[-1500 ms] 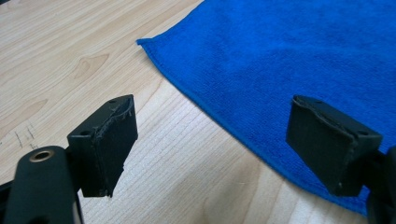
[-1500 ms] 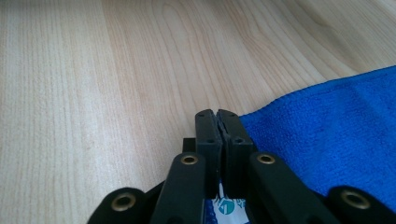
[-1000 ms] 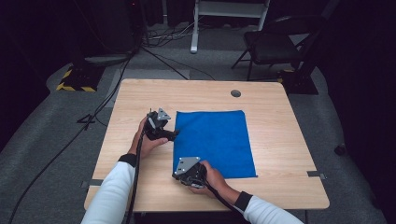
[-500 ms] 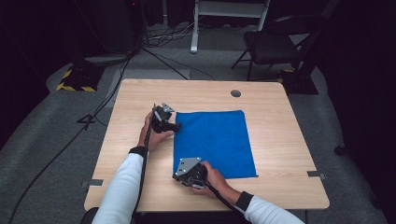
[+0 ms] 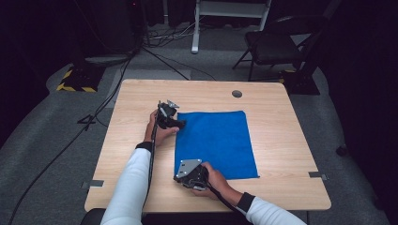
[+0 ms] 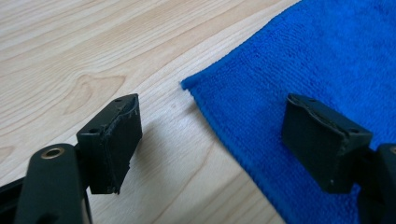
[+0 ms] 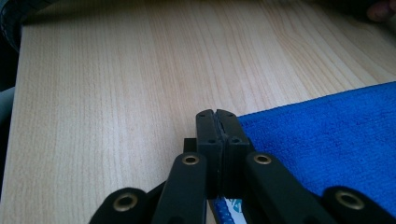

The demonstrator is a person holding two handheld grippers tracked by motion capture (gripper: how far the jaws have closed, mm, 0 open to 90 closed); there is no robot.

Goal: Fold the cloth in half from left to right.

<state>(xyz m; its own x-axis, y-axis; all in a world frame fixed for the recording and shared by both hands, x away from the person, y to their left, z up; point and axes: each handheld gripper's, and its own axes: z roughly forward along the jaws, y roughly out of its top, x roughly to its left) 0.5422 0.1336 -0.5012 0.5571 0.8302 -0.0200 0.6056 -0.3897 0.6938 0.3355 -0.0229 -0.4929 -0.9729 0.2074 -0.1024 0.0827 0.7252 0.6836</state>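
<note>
The blue cloth (image 5: 215, 143) – thin, soft, light, likely to drape – lies flat on the table (image 5: 281, 117); the left tongs (image 6: 210, 140) gape astride its far corner, the right tongs (image 7: 217, 128) are clamped on its near corner – good holds.

Table (image 5: 281, 126) evenly lit from above, room around it dark; my left gripper view sharp, soft shadow under jaws; high view grainy
</note>
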